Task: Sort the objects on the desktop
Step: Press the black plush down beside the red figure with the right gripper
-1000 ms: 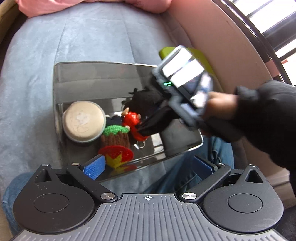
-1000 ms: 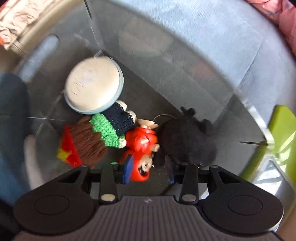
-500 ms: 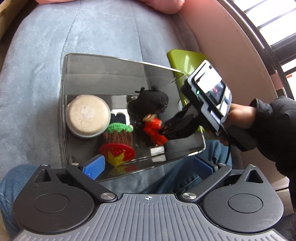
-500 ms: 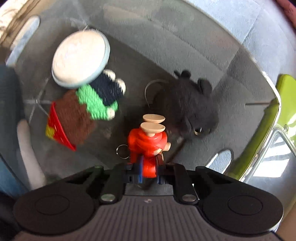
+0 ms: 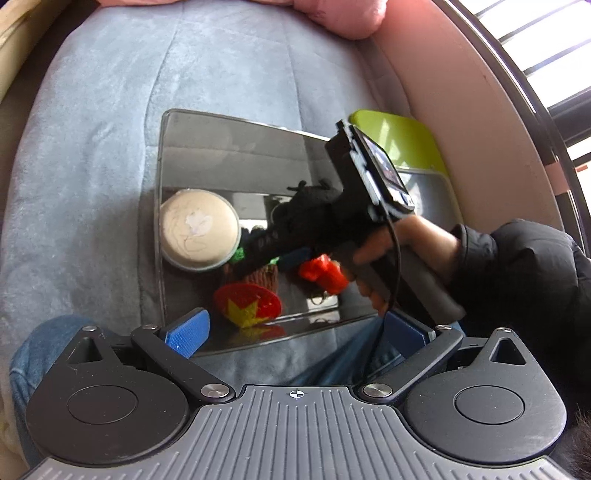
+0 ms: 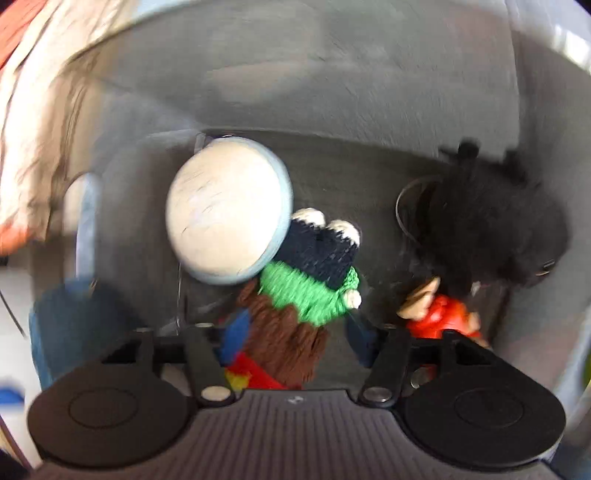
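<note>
A clear tray (image 5: 192, 147) lies on a grey cushion and holds a round beige puff (image 5: 199, 229), a crocheted doll (image 5: 264, 275) with a red star hat (image 5: 247, 304), a small red figure (image 5: 323, 275) and a black plush (image 5: 310, 206). My right gripper (image 6: 295, 336) is open, its jaws on either side of the crocheted doll (image 6: 295, 306); the red figure (image 6: 443, 314) lies free to its right beside the black plush (image 6: 487, 232). The puff (image 6: 225, 210) sits at the left. My left gripper (image 5: 295, 328) is open and empty, held back at the tray's near edge.
A lime green lidded box (image 5: 399, 140) stands right of the tray by a pink wall. A pink cushion (image 5: 354, 22) lies at the back. Blue jeans (image 5: 332, 365) show under the tray's near edge. The right wrist view is motion-blurred.
My right gripper let go of the red figure, which now lies on the tray, opened, and swung left over the crocheted doll. My left gripper stayed open and pulled back slightly.
</note>
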Demonstrator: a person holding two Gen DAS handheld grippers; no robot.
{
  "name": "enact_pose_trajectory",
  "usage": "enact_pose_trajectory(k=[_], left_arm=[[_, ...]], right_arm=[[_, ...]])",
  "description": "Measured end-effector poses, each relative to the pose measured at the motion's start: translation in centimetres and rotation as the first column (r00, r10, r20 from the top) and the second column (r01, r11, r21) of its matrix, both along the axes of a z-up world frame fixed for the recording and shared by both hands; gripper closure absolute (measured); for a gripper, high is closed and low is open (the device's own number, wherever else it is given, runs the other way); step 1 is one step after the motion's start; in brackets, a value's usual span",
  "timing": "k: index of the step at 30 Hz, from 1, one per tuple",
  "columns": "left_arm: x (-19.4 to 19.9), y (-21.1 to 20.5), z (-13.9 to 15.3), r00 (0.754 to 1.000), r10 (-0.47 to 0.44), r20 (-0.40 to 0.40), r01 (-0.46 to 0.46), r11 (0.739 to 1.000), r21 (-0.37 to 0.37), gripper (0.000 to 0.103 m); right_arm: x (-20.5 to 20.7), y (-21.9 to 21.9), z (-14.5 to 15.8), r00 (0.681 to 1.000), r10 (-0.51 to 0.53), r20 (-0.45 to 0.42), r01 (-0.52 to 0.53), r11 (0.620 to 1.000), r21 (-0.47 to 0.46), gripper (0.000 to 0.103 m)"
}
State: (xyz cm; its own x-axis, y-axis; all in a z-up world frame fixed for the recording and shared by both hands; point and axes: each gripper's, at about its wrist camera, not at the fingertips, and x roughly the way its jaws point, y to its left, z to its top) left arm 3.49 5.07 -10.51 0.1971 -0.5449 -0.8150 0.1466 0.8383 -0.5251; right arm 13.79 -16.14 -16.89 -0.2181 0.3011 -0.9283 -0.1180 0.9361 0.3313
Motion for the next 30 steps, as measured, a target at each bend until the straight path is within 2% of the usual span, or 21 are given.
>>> enact_pose_trajectory(k=[3,4,5,7,8,9,11,12,13,14,15,16,18,20,21,22,24,26,27,28,30], left_arm=[[0.1,0.2,-0.4,1.0,0.007,-0.007,-0.007,1.0,-0.011,0.0],[0.2,0.2,-0.6,1.0,0.01,-0.011,-0.011,1.0,-0.017,0.0],[0.3,0.1,-0.7,1.0,0.011,-0.016,-0.011,1.0,-0.023,0.0],[0.5,-0.2,-1.1,1.0,0.005,-0.025,-0.006,1.0,-0.031,0.0],[0.5,-0.4,-1.1,1.0,-0.005,-0.026,0.004,1.0,-0.03,0.0],[0.4,-0.6,-1.1,1.0,-0.014,-0.025,0.013,1.0,-0.026,0.0],[0.3,-0.8,-0.9,0.999,-0.026,-0.022,0.026,1.0,-0.015,0.0],[0.2,-0.8,-0.8,1.0,-0.025,-0.019,0.025,1.0,-0.012,0.0],[0.2,-0.7,-0.8,1.0,-0.021,-0.017,0.021,1.0,-0.013,0.0],[0.2,-0.6,-0.8,1.0,-0.014,-0.017,0.014,1.0,-0.015,0.0],[0.2,-0.6,-0.8,1.0,-0.008,-0.018,0.008,1.0,-0.018,0.0],[0.3,-0.6,-0.8,1.0,-0.006,-0.019,0.005,1.0,-0.018,0.0],[0.1,-0.9,-0.8,1.0,-0.019,-0.018,0.019,1.0,-0.006,0.0],[-0.2,-1.3,-0.5,0.999,-0.046,-0.009,0.046,0.999,0.011,0.0],[-0.4,-1.4,-0.4,0.998,-0.057,-0.004,0.057,0.998,0.017,0.0],[-0.5,-1.5,-0.4,0.998,-0.066,0.0,0.066,0.998,0.022,0.0],[-0.7,-1.4,-0.5,0.997,-0.071,0.004,0.071,0.997,0.02,0.0],[-0.4,-1.1,-1.0,0.998,-0.063,-0.006,0.063,0.998,0.006,0.0],[-0.2,-1.0,-1.3,0.998,-0.057,-0.014,0.057,0.998,-0.001,0.0],[0.0,-1.0,-1.6,0.998,-0.051,-0.022,0.051,0.999,-0.007,0.0],[0.6,-1.1,-2.0,0.998,-0.042,-0.037,0.042,0.999,-0.015,0.0]], right_arm=[[0.2,-1.2,0.7,0.999,-0.046,-0.028,0.048,0.998,0.041,0.065],[0.3,-2.0,1.1,0.997,-0.071,-0.03,0.072,0.996,0.049,0.083],[0.3,-2.9,1.4,0.993,-0.112,-0.034,0.113,0.992,0.049,0.093],[0.2,-4.6,2.1,0.981,-0.189,-0.047,0.192,0.98,0.054,0.093],[0.0,-5.4,2.4,0.974,-0.22,-0.057,0.223,0.973,0.064,0.092],[-0.3,-5.2,2.5,0.983,-0.178,-0.036,0.18,0.981,0.068,0.087],[-0.8,-3.6,3.0,0.998,-0.006,0.059,0.003,0.999,0.038,0.066],[-1.3,-2.2,3.8,0.979,0.146,0.146,-0.143,0.989,-0.027,0.061],[-1.8,-0.6,4.6,0.926,0.304,0.224,-0.286,0.952,-0.11,0.055],[-2.3,0.8,4.9,0.869,0.422,0.259,-0.387,0.905,-0.176,0.051],[-2.5,2.0,5.0,0.835,0.483,0.263,-0.444,0.874,-0.197,0.05],[-2.0,2.5,4.5,0.832,0.493,0.255,-0.459,0.869,-0.185,0.049],[-0.9,4.0,3.0,0.85,0.486,0.201,-0.459,0.872,-0.169,0.041],[0.1,4.8,0.6,0.857,0.491,0.16,-0.46,0.866,-0.196,0.033],[0.7,4.8,-0.3,0.866,0.483,0.134,-0.449,0.866,-0.218,0.033],[1.2,4.3,-0.7,0.883,0.456,0.108,-0.426,0.878,-0.22,0.041],[2.1,2.6,-0.7,0.946,0.315,0.08,-0.299,0.94,-0.166,0.047],[2.7,0.0,0.0,0.991,0.113,0.07,-0.108,0.991,-0.081,0.051],[2.6,-1.9,0.4,0.998,-0.043,0.045,0.044,0.998,-0.034,0.051],[2.4,-4.0,0.8,0.978,-0.206,0.011,0.206,0.978,0.01,0.051],[1.2,-7.1,0.9,0.888,-0.453,-0.082,0.458,0.887,0.062,0.051]])
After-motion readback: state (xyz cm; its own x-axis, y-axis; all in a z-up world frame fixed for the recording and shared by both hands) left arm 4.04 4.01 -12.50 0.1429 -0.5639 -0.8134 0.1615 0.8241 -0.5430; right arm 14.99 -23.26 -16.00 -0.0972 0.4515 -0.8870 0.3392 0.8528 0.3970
